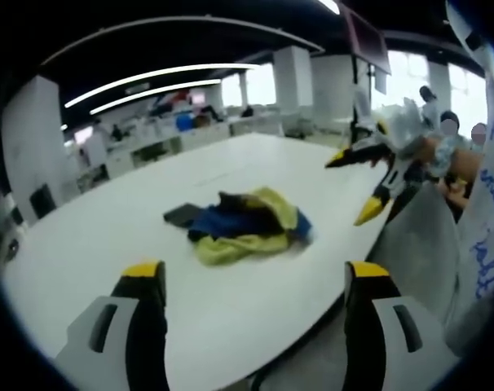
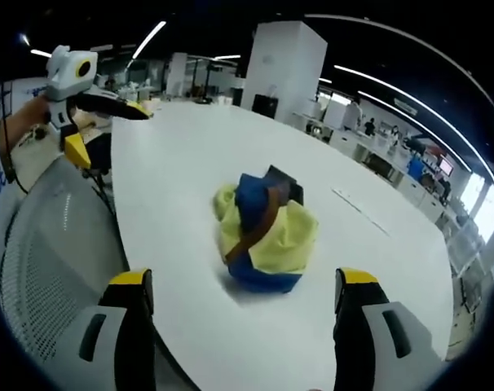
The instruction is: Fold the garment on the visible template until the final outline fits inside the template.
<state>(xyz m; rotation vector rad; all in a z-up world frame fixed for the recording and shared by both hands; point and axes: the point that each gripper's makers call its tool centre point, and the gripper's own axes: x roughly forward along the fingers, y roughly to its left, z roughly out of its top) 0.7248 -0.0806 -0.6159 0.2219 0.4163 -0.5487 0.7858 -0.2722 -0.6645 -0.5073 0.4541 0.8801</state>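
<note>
A crumpled garment [image 1: 247, 224], yellow and blue with a brown strip, lies bunched on the white table [image 1: 141, 212]. A dark flat piece [image 1: 182, 214] pokes out at its far-left side; I cannot tell what it is. My left gripper [image 1: 253, 273] stands open, short of the heap, nothing between its jaws. The right gripper [image 1: 352, 186] comes in from the right, held in the air beyond the table's edge, jaws apart. In the right gripper view the garment [image 2: 267, 232] sits just ahead of my open right gripper [image 2: 244, 281], and the left gripper [image 2: 108, 133] hangs at upper left.
A grey mesh chair back [image 2: 55, 244] stands by the table's near edge, also grey chair back [image 1: 418, 244]. A white sheet with blue writing [image 1: 491, 204] hangs at the right. Desks, pillars and people fill the room behind.
</note>
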